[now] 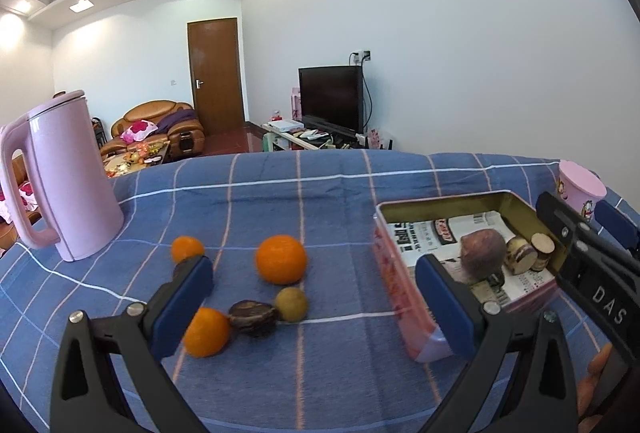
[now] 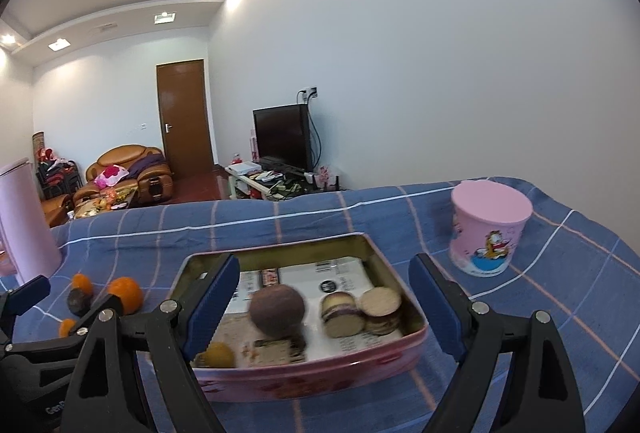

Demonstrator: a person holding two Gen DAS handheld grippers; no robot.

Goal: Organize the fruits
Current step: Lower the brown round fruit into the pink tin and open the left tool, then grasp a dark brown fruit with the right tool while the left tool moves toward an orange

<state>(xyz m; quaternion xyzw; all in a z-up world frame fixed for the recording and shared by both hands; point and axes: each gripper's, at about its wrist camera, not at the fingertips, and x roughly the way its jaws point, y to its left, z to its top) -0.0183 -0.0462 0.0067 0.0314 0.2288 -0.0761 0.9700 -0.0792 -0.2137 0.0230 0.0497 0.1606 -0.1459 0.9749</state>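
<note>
A: Both grippers stand spread and empty. The left gripper (image 1: 314, 307) frames loose oranges (image 1: 281, 259) on the bench (image 1: 340, 185).

B: Centre one orange between the pads, pinch gently, then carry it rightward into the tin (image 1: 404, 281) ahead of the right gripper (image 2: 324, 307).

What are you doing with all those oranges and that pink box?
A person holds a tool in each hand over a table with a blue checked cloth, sorting fruit. Both tools are open and empty. The left tool hovers over loose fruit on the cloth: three oranges, the biggest in the middle, plus a dark fruit and a greenish one. The right tool faces the pink tin, which already holds a purple fruit and round biscuits.
</note>
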